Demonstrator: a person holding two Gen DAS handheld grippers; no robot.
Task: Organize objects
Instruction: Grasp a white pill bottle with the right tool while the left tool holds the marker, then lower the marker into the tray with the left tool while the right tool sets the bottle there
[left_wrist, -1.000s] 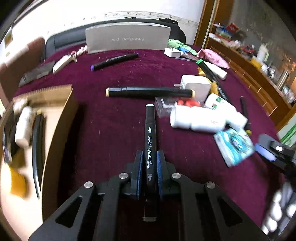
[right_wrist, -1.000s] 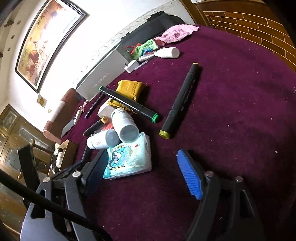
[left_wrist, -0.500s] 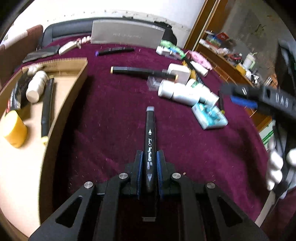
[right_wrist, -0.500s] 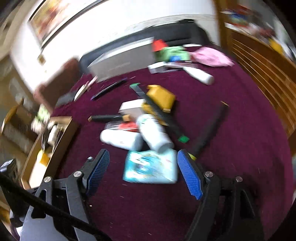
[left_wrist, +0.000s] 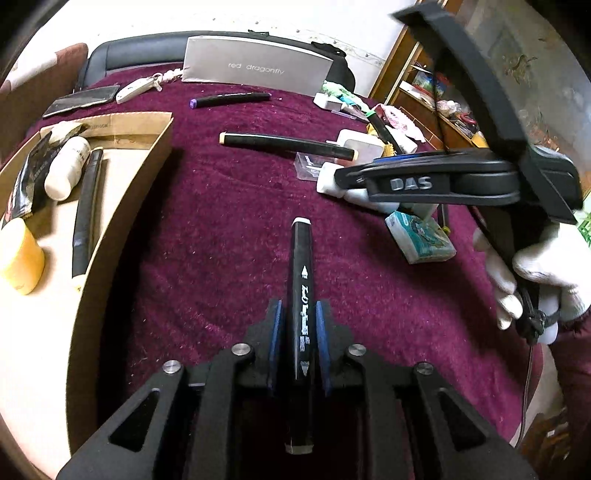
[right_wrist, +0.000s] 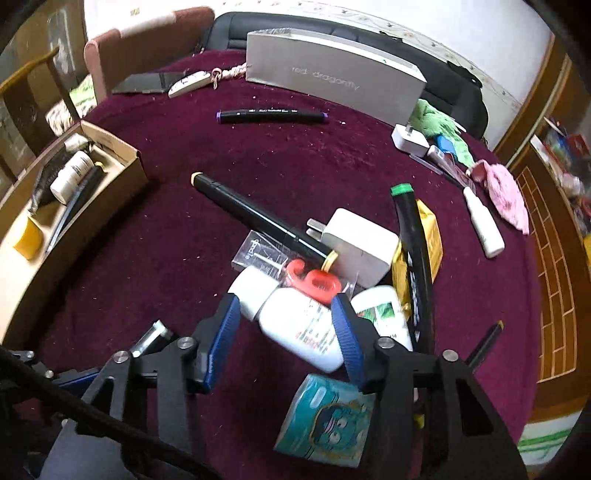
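Black marker (left_wrist: 302, 295) sits clamped lengthwise in our left tongs (left_wrist: 299, 332), above the maroon tabletop (left_wrist: 221, 240), the cardboard box (left_wrist: 122, 229) off to their left. Our right tongs (right_wrist: 291, 332) stand wide, straddling a white bottle (right_wrist: 295, 325) without gripping it.

Open cloth at centre, clutter to the right

Bare maroon cloth (left_wrist: 229, 229) lies between the cardboard box (left_wrist: 122, 206) on the left and the heaped bottles (right_wrist: 299, 321) and markers (right_wrist: 258, 218) on the right.

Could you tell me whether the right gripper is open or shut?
Open: the right gripper has its blue pads spread around the lying white bottle.
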